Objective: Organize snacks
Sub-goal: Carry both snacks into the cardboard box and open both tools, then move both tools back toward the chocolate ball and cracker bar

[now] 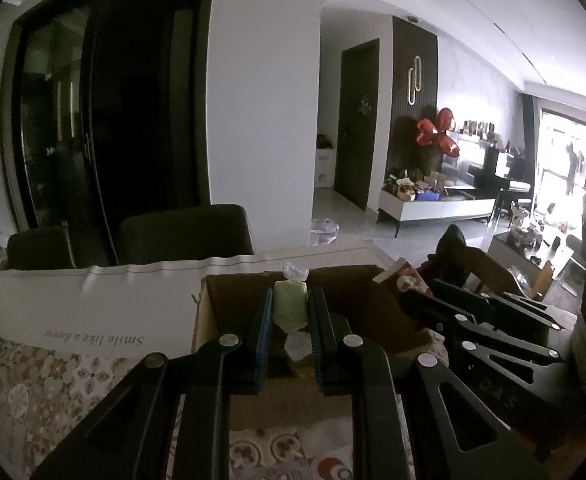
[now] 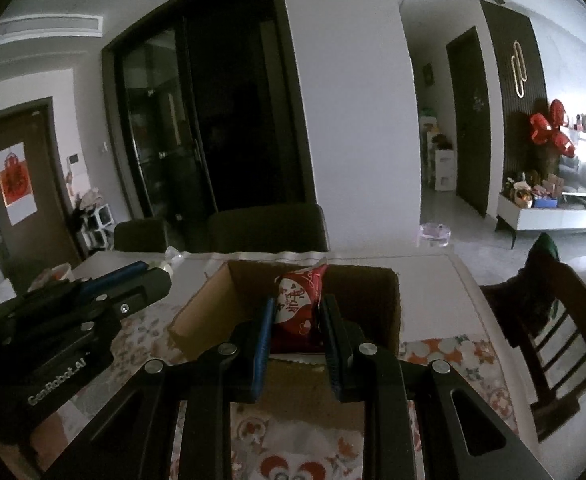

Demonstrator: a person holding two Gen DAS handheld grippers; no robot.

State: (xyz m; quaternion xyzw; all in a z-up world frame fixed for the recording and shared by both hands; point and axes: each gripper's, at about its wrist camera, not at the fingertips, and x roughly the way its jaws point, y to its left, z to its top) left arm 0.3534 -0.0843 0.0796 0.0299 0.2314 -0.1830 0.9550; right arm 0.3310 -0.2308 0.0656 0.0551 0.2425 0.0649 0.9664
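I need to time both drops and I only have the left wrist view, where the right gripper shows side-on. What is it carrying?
Observer: The right gripper is shut on a red snack packet with white characters printed on it.
Operator: Is that packet over the box?
Observer: It appears so: it is held above the open cardboard box, near the middle, upright between the fingers.
Operator: Anything on the table left of the box that I miss?
Observer: Past your left gripper, a pale cup-like container stands near the table's far left edge; it is too dim to identify.
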